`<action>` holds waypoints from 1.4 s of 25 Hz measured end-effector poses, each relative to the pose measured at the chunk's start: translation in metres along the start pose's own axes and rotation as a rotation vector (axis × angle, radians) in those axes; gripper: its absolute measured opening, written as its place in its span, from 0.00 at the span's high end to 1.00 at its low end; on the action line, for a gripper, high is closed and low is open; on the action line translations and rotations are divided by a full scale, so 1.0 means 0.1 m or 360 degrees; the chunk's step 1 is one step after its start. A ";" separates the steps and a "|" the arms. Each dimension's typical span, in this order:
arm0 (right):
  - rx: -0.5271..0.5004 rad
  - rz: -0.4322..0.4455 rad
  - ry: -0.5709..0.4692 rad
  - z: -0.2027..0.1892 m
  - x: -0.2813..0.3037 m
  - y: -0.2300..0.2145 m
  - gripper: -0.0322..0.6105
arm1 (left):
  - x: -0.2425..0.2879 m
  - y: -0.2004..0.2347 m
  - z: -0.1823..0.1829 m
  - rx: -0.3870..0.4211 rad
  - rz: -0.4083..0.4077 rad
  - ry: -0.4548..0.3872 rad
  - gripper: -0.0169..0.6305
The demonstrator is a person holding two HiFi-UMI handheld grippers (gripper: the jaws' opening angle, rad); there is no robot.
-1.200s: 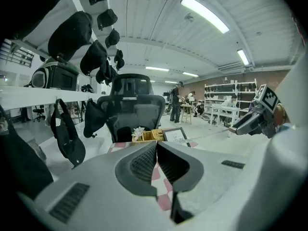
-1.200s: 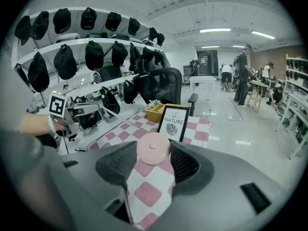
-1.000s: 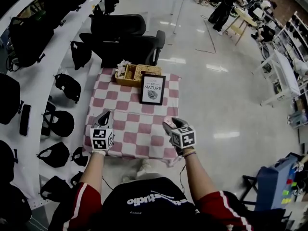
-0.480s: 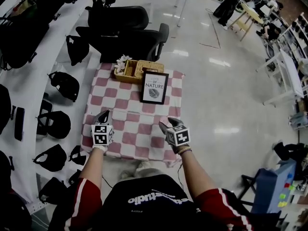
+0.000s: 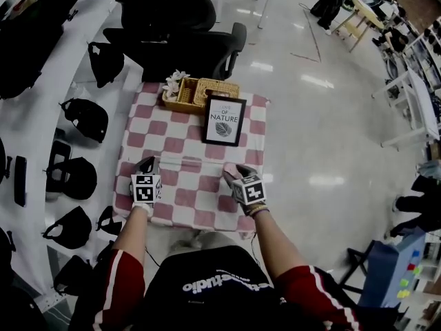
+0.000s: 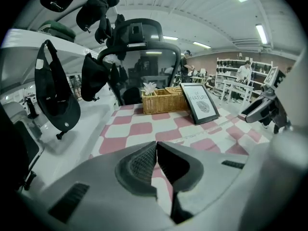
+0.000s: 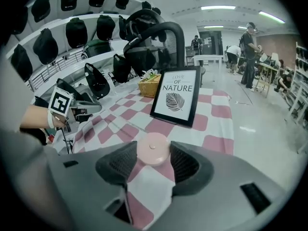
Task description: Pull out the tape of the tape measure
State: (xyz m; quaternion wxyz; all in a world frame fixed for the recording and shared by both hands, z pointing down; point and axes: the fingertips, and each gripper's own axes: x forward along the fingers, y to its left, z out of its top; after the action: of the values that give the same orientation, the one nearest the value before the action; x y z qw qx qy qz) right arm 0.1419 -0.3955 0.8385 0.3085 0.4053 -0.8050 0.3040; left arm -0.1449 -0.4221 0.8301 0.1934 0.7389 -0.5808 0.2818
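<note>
A small round pink tape measure (image 7: 153, 148) sits between the pads of my right gripper (image 7: 153, 154), which is shut on it just above the checked tablecloth (image 5: 180, 138). In the head view the right gripper (image 5: 231, 172) is near the table's front right and the left gripper (image 5: 147, 163) near the front left. A thin pale tape (image 6: 211, 131) runs low over the cloth from the right gripper (image 6: 267, 110) towards my left gripper (image 6: 156, 146). The left jaws are closed together, and the tape's end disappears behind them.
A framed "Nature" print (image 5: 223, 120) stands at the table's middle back, with a wicker basket (image 5: 201, 92) and white flowers behind it. Two black office chairs (image 5: 180, 41) stand beyond the table. Black bags (image 5: 84, 118) lie on the white shelf at the left.
The head view has drifted, so the table sits a little higher and further right. Both grippers keep about the same stance over the front of the table.
</note>
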 end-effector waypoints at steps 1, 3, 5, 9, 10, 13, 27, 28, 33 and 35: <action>0.0001 0.0003 0.0003 -0.01 0.04 0.00 0.61 | 0.03 0.01 -0.04 0.0009 0.0004 0.0010 0.96; -0.0001 0.0008 0.0010 -0.04 0.12 -0.01 0.61 | 0.09 0.04 -0.11 0.0021 0.0010 0.0026 0.96; -0.0020 0.0012 0.0017 -0.07 0.20 -0.02 0.61 | 0.14 0.06 -0.17 0.0012 0.0025 0.0034 0.96; -0.0061 0.0006 0.0046 -0.13 0.33 -0.03 0.61 | 0.20 0.13 -0.25 -0.0042 0.0065 0.0036 0.96; -0.0060 0.0001 0.0058 -0.15 0.36 -0.04 0.61 | 0.21 0.16 -0.27 -0.0052 0.0077 0.0038 0.96; -0.0058 -0.0014 0.0089 -0.20 0.41 -0.07 0.61 | 0.18 0.26 -0.28 -0.0073 0.0111 0.0041 0.95; -0.0183 -0.0093 0.0169 -0.33 0.61 -0.09 0.60 | 0.00 0.16 -0.11 -0.0149 0.0030 -0.0045 0.95; -0.0184 -0.0094 0.0172 -0.33 0.61 -0.09 0.60 | -0.01 0.13 -0.09 -0.0152 0.0020 -0.0052 0.95; -0.0152 -0.0102 0.0160 -0.29 0.55 -0.07 0.57 | -0.12 0.06 0.01 -0.0146 -0.0003 -0.0075 0.95; -0.0137 -0.0107 0.0149 -0.25 0.47 -0.04 0.57 | -0.19 0.01 0.07 -0.0114 -0.0019 -0.0089 0.95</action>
State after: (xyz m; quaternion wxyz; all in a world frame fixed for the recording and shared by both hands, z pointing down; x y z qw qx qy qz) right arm 0.1287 -0.4008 0.8905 0.3730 0.4038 -0.7879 0.2774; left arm -0.1478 -0.4124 0.8125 0.2052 0.7425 -0.5912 0.2389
